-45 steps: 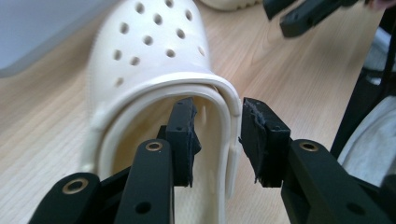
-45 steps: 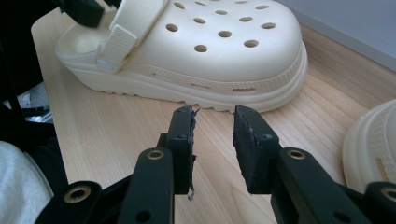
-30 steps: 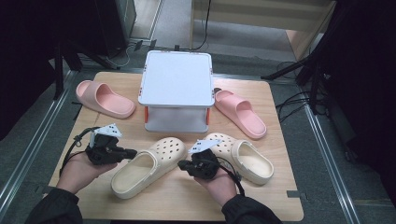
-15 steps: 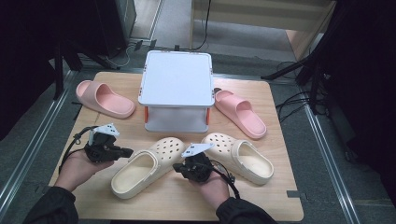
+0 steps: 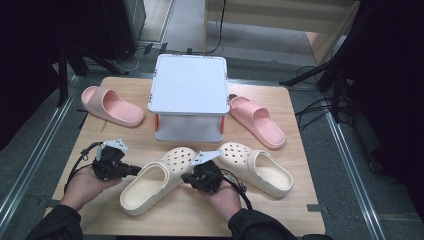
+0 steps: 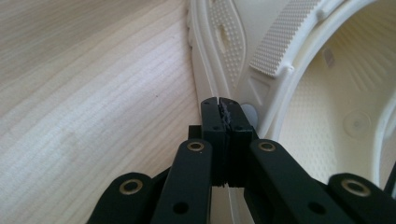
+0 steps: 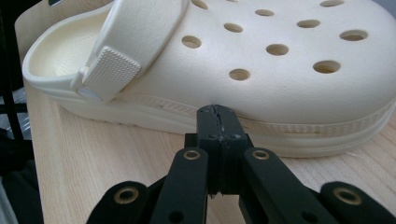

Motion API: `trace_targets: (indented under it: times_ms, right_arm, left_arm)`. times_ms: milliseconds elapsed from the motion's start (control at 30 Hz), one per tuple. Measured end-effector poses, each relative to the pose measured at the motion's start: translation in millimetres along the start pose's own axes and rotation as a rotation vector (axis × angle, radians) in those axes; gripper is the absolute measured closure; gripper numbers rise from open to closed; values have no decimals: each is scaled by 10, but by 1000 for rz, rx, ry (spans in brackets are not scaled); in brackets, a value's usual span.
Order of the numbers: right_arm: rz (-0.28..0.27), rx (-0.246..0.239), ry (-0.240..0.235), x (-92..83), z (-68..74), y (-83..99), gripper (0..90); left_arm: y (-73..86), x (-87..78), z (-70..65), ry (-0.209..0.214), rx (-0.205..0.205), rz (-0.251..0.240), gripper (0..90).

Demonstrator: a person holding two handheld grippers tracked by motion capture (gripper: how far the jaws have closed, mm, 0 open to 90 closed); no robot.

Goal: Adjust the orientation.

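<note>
**Two closed grippers flanking a cream clog**

The person's left hand (image 5: 87, 182) is lying low on the near left part of the wooden table (image 5: 300, 150), palm up around the left gripper (image 5: 137, 170), whose jaws are pointing level toward the heel of the nearer cream clog (image 5: 157, 180). The right hand (image 5: 225, 197) is sitting near the table's front edge, holding the right gripper (image 5: 186, 177) aimed at the same clog's other flank. Both forearms, in dark sleeves, are coming in from the bottom of the high view. Each gripper is clenched with nothing between its jaws.

The left gripper view is showing what the high view cannot: the left gripper (image 6: 223, 103) is resting with its pressed-together tips right at the clog (image 6: 327, 116), beside the round rivet where the ribbed heel strap pivots, and the textured footbed is opening to the right. The right gripper view is showing the right gripper (image 7: 218, 112) just in front of the clog (image 7: 289, 70), at the ridged band above the sole, with the perforated upper rising behind it and the strap folded forward. Whether either tip is actually touching the clog, I cannot tell.

The high view is giving the wider layout: a second cream clog (image 5: 260, 167) is lying to the right, a white lidded box (image 5: 189, 95) is standing at the table's middle back, and a pink slide (image 5: 112, 105) is lying at each side of it, the other pink slide (image 5: 257, 122) at the right. The table is standing on a grey floor with dark stands and cables around it.
</note>
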State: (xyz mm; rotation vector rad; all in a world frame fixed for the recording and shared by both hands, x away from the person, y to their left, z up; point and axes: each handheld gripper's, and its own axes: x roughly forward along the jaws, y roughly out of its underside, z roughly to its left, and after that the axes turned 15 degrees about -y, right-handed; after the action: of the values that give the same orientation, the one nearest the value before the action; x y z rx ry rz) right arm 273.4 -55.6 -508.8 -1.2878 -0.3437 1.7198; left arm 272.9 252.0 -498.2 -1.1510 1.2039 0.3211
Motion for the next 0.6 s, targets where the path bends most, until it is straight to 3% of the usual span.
trace_targets:
  times_ms: [400, 600]
  right_arm:
    - [24, 5, 7, -7, -92, -99, 900]
    - [25, 26, 24, -27, -172, -150, 900]
  left_arm:
    - [101, -40, -164, 20, -4, 7, 892]
    - [53, -33, -333, 13, 13, -10, 892]
